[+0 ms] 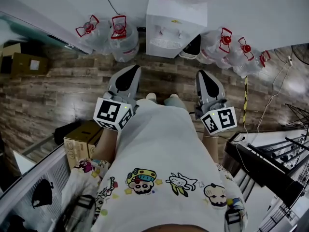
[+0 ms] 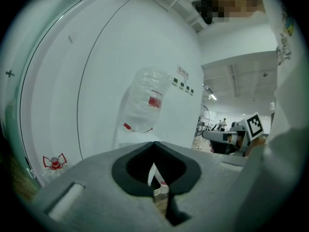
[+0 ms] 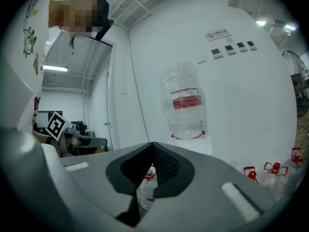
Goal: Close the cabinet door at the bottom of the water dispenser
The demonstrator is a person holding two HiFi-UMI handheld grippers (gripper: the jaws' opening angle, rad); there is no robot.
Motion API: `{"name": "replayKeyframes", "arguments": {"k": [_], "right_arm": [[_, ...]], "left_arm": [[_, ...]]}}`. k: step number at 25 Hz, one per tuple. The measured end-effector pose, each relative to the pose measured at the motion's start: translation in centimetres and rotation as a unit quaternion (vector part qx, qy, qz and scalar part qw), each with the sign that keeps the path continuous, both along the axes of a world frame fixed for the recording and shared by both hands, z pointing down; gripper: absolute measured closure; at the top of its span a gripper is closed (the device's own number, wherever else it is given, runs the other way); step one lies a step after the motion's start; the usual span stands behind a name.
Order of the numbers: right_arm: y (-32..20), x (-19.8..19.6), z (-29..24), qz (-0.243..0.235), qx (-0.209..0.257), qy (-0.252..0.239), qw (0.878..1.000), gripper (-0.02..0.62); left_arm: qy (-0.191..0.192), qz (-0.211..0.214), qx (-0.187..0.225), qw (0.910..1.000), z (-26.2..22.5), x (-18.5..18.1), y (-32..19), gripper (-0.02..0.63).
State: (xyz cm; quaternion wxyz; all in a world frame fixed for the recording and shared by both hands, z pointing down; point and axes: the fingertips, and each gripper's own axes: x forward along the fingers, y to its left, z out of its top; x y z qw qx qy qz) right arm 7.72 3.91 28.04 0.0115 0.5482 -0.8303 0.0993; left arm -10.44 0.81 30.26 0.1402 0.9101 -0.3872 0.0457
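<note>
I hold both grippers level at my waist, well short of the water dispenser (image 1: 175,25), which stands at the top centre of the head view with its inverted bottle (image 3: 185,100) on top. My left gripper (image 1: 132,69) and right gripper (image 1: 202,74) are both clenched on nothing, fingertips pressed together. I judge that a blunt closed tip suits pushing a door. A dark panel (image 1: 193,46) juts out at the dispenser's lower right. It is probably the open cabinet door, though I cannot be sure. Spare water jugs (image 1: 120,35) flank the dispenser, so my way in is narrow.
</note>
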Motion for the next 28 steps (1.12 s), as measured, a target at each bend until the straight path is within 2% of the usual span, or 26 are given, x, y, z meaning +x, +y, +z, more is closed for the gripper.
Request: {"name": "replayKeyframes", "arguments": {"k": [28], "right_arm": [[-0.34,-0.31,0.72,-0.002,-0.020,-0.004,1.000,0.586]], "left_arm": [[-0.011,-0.001,0.002,0.9999,-0.23,0.00,-0.95,0.606]]}}
